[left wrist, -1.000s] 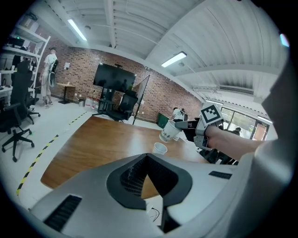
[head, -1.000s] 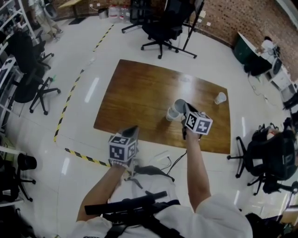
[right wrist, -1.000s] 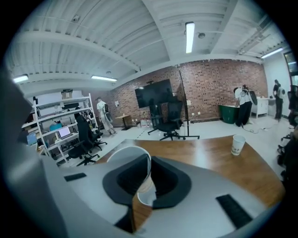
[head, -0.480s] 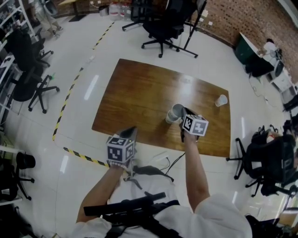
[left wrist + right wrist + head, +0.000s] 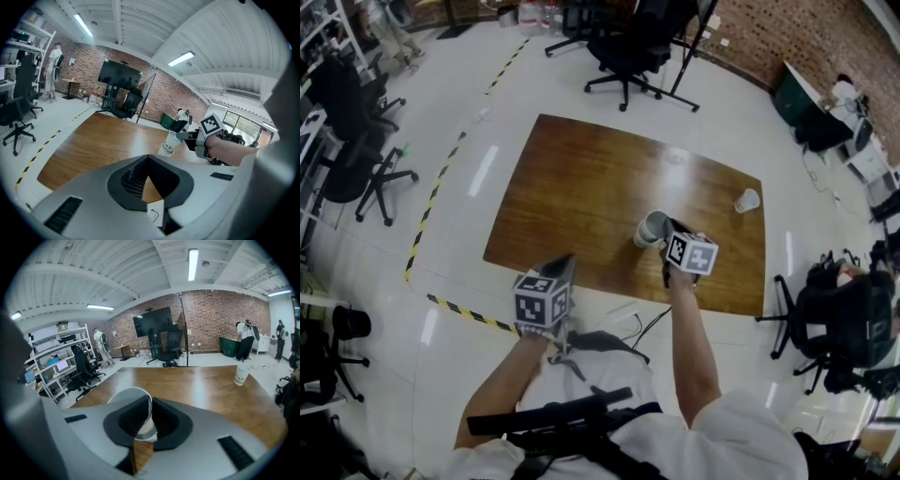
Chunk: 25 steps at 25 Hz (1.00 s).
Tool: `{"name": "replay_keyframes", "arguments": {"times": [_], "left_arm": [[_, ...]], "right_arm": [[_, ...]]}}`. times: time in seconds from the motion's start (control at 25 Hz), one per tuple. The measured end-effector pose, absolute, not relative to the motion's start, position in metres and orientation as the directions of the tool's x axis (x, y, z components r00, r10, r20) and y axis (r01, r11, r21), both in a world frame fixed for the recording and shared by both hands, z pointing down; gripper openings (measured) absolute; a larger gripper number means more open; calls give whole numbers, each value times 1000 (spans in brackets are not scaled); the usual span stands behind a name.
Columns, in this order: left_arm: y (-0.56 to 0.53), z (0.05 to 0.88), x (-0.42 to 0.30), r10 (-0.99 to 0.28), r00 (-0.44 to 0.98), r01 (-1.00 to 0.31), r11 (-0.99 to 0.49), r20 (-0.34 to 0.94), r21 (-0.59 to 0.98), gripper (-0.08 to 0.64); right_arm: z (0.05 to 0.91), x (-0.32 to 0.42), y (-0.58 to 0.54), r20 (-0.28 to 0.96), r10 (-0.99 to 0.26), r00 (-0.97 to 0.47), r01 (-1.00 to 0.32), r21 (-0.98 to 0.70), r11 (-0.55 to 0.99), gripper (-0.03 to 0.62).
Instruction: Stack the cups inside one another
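**Held cup hanging over its mate**

The right claw (image 5: 668, 228) is pinching a tilted cup (image 5: 174, 139) by its rim, with the base aiming down at the standing cup (image 5: 165, 150) just beneath on the table (image 5: 581, 187). The left claw (image 5: 566, 263) is hovering closed and empty, farther off.

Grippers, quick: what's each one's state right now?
Left gripper: shut, nothing between its jaws.
Right gripper: shut on the wall of a paper cup.
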<state>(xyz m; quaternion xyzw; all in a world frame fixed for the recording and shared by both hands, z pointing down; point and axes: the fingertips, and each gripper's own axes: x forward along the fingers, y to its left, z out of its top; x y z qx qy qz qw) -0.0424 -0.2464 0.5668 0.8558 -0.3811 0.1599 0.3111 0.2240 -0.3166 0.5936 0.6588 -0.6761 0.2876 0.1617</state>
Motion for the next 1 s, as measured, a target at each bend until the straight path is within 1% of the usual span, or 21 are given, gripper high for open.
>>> {"name": "replay_keyframes", "arguments": {"times": [0.48,0.6,0.68,1.0], "left_arm": [[-249,571,-49,-555,650,-759,-499,519,418,-8],[-250,571,-50,-557,647,-762,-494,521,419,-8],[-250,573,-50,-559,644,-765,-489,522,420,-8],[-245,572,-56,-568,638,-770,-478,520,422,-8]], "right_arm": [[616,227,-320,639,-765,-76,-984,-173,-47,29],[621,228,-322,648,-758,-76,-984,-171,-47,37],[626,229,-322,652,-754,-73,-985,-165,-48,60],[620,227,-321,639,-767,-60,-986,-155,-52,61]]}}
